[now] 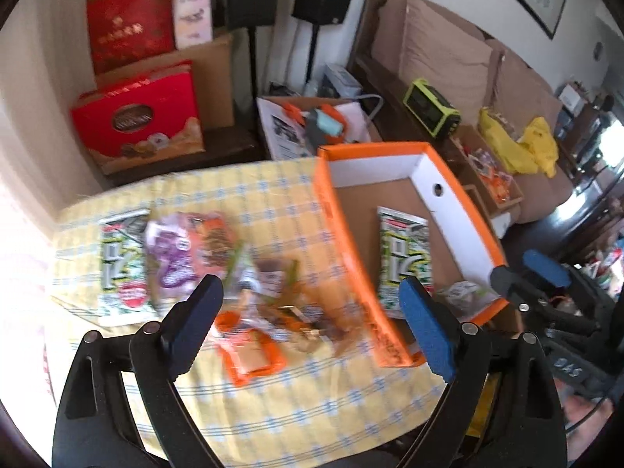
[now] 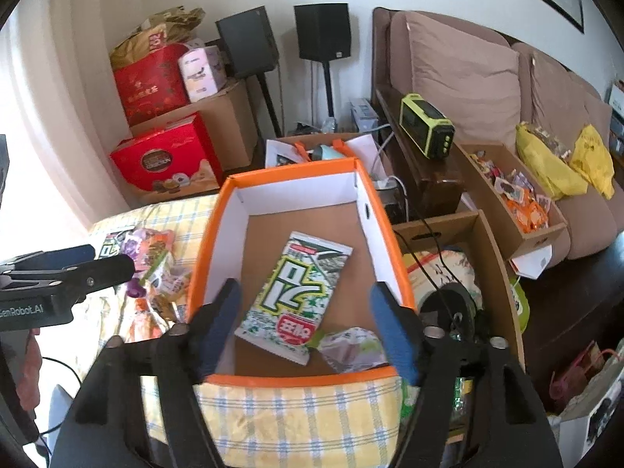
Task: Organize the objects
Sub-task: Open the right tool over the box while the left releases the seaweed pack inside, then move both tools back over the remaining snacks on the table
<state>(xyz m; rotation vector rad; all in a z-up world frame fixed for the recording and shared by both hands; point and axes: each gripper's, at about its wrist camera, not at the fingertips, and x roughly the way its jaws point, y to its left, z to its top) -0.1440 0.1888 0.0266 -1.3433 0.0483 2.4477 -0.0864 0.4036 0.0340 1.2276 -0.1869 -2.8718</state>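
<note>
I see an orange box [image 2: 202,257] with white walls on the table [image 2: 296,405], which wears a yellow checked cloth. Inside lies a green-and-white snack packet [image 2: 292,296], flat, its long axis running from the near wall toward the far one, leaning right. A crumpled wrapper [image 2: 351,347] sits just beside its near end. My right fingers [image 2: 312,319] hang open above it, empty. My left fingers [image 1: 312,319] are open too, over a blurred pile of snacks [image 1: 218,257].

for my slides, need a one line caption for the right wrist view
Open right hand-held gripper above an orange box holding a green-and-white snack packet and a small crumpled wrapper.
</note>
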